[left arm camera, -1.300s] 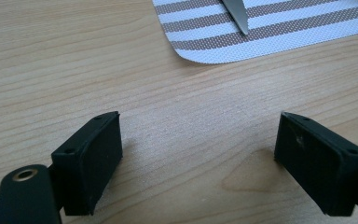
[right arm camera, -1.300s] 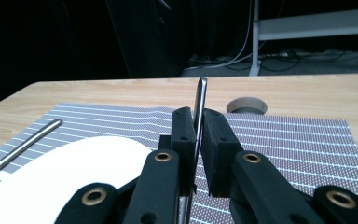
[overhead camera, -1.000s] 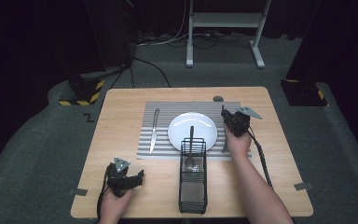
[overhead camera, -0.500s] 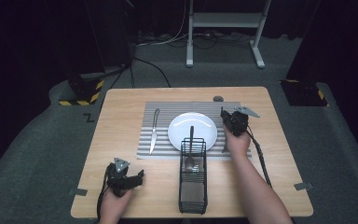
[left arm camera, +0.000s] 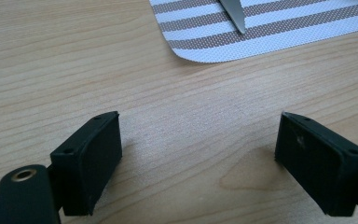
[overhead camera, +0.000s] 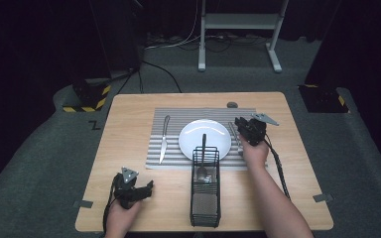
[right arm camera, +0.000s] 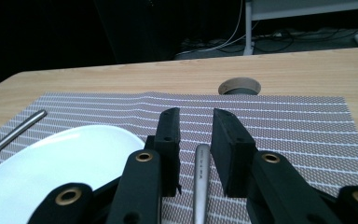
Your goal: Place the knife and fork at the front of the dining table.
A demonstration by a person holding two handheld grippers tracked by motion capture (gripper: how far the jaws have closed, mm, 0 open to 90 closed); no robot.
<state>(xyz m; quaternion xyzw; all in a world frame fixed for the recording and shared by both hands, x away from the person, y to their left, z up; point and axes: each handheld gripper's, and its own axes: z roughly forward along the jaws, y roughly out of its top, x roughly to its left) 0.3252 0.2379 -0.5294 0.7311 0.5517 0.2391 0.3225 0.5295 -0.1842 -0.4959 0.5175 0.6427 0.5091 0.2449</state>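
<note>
Your right gripper [right arm camera: 195, 135]: jaws just opening, now slightly apart, pads off slim metal utensil handle [right arm camera: 200, 182] lying between them on grey striped woven placemat [right arm camera: 284, 126], right of round white plate [overhead camera: 204, 137]. Judgement: utensil placed, release under way. Your left gripper [left arm camera: 198, 154]: wide open, empty, over wooden table [left arm camera: 51, 70]. Writing: black "Z" mark [overhead camera: 95, 125] on floor beside table; no brands legible.

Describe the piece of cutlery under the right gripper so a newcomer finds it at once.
On the striped placemat, look right of the white plate. A silver handle lies flat between the right gripper jaws, unlike the knife left of the plate.
</note>
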